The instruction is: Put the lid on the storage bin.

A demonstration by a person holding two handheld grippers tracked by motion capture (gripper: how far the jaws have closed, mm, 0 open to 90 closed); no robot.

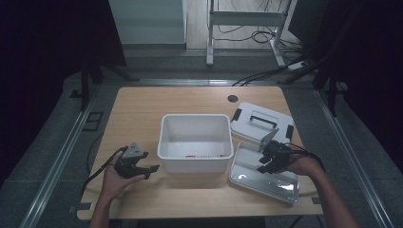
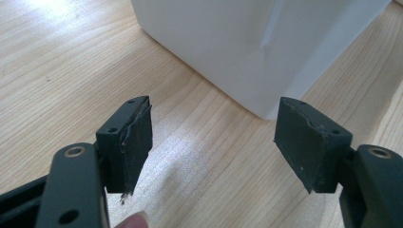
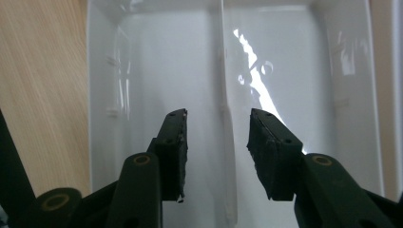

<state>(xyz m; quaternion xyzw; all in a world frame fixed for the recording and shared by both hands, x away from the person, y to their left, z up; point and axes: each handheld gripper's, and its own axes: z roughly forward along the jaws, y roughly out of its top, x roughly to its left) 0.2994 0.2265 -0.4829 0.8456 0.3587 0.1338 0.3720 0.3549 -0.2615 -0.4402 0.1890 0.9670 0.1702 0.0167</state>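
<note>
High view: I take the white bin in the middle of the wooden table as my landmark. My right gripper hangs to the right of the bin, over the glossy white tray that lies just beside the bin's right wall. In the right gripper view its jaws stand at a middling gap on either side of the thin raised rib running down the tray's middle; the pads are not pressing on the rib, and the tray's shiny floor shows on both sides. Behind the tray, to the right rear of the bin, sits the grey lid with a black handle and black latches. My left gripper is at the bin's front left corner, low over the table. In the left gripper view its jaws are spread wide with nothing between them, and the bin's white corner stands just beyond the pads.
</note>
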